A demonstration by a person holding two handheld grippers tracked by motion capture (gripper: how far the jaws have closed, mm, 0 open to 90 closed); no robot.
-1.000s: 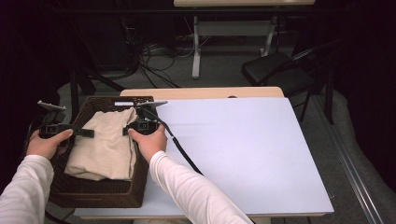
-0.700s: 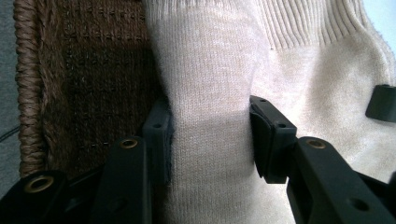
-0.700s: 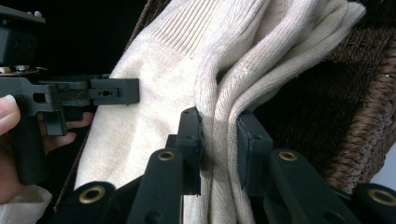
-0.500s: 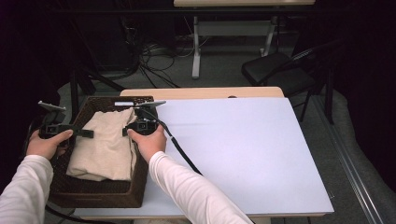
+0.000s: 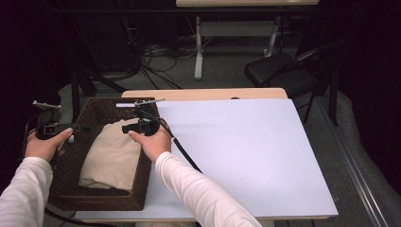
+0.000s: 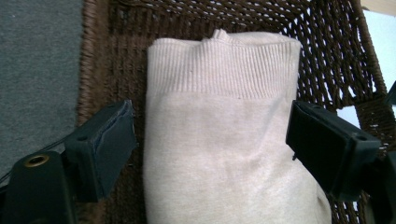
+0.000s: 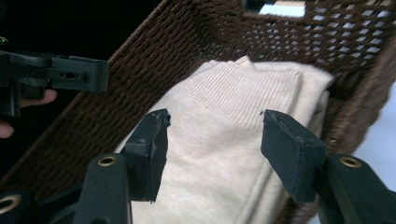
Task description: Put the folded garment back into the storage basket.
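Note:
A folded beige sweater [image 5: 111,156] lies inside a brown wicker basket [image 5: 94,201] at the table's left end. My left gripper [image 5: 81,128] hangs at the basket's left rim. Its jaws have just been opening and now stand open on either side of the sweater [image 6: 219,88] without pressing it. My right gripper [image 5: 126,127] is at the right rim. Its jaws have also just been opening and stand apart above the sweater [image 7: 224,93], touching nothing. The left gripper [image 7: 56,74] appears across the basket wall [image 7: 154,56] in the right gripper view.
The basket sits on a white tabletop [image 5: 246,156] that stretches to the right, with a wooden strip [image 5: 203,93] along its far edge. A black chair [image 5: 279,71] and cables lie on the floor beyond. The right gripper's cable [image 5: 182,151] trails over the table.
Both grippers' jaws have let go of the sweater's edges, and it now lies a little lower in the basket. The hands have hardly moved.

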